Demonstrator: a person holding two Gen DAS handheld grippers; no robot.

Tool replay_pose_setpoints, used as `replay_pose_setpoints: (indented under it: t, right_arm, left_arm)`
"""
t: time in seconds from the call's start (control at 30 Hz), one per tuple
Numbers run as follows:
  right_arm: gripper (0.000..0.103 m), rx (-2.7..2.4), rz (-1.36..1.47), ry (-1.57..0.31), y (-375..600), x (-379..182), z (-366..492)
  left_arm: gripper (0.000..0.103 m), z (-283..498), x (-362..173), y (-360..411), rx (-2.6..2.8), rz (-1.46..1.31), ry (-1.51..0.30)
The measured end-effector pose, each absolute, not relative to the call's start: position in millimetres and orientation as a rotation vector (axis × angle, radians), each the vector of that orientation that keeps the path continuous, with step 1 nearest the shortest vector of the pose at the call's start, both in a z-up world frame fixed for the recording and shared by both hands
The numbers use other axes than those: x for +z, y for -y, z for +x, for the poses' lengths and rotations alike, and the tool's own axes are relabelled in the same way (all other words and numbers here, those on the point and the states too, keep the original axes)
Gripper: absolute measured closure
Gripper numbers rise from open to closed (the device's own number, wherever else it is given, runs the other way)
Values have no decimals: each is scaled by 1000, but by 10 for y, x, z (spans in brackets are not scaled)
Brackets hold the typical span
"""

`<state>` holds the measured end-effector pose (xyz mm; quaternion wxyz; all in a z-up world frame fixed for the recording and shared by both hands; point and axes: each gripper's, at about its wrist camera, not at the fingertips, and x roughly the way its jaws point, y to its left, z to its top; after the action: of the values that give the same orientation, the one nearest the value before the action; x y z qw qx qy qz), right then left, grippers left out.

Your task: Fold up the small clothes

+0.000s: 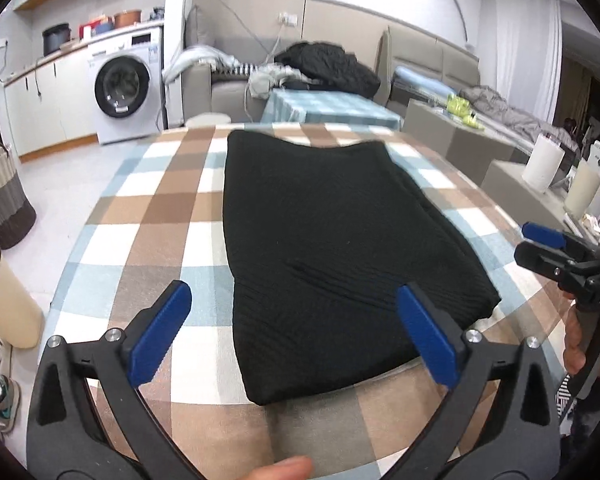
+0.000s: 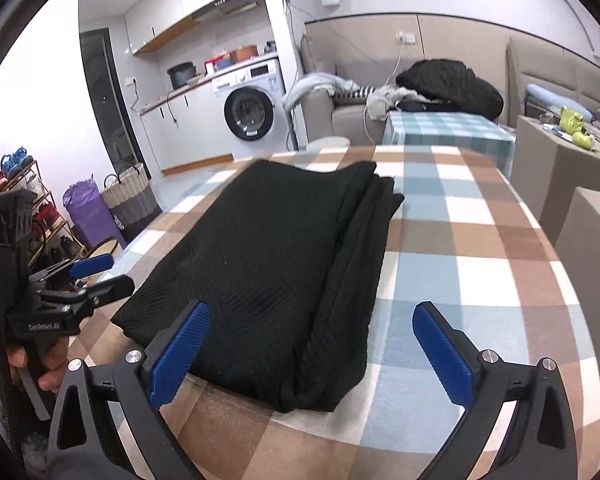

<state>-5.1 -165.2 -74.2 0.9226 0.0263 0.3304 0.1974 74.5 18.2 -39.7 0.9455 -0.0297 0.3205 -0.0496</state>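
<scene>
Matt ribbed black knit garment [image 1: 332, 248]

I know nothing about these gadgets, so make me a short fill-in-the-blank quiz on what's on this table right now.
1. The folded garment on the table is ____ in colour.
2. The tablecloth has a ____ pattern.
3. The left gripper and right gripper both have jaws standing ____, holding nothing.
4. The gripper pads are ____ in colour.

Missing words: black; checked; open; blue

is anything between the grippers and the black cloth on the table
Nothing visible. The left gripper and right gripper are both open just above the near edge of the folded black cloth, with only bare checked tablecloth around it.
</scene>
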Motion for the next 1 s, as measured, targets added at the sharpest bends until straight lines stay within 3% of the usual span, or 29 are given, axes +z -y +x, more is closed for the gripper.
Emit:
replay_pose_setpoints:
  t: [0.43, 1.0]
  right_arm:
    - [0, 442, 24, -514, 1659, -647, -400]
    - [0, 480, 82, -500, 1670, -807, -432]
  left_arm:
    - [1, 335, -308, -173, -80, -82, -509]
    - [1, 243, -514, -172, -83, -93, -519]
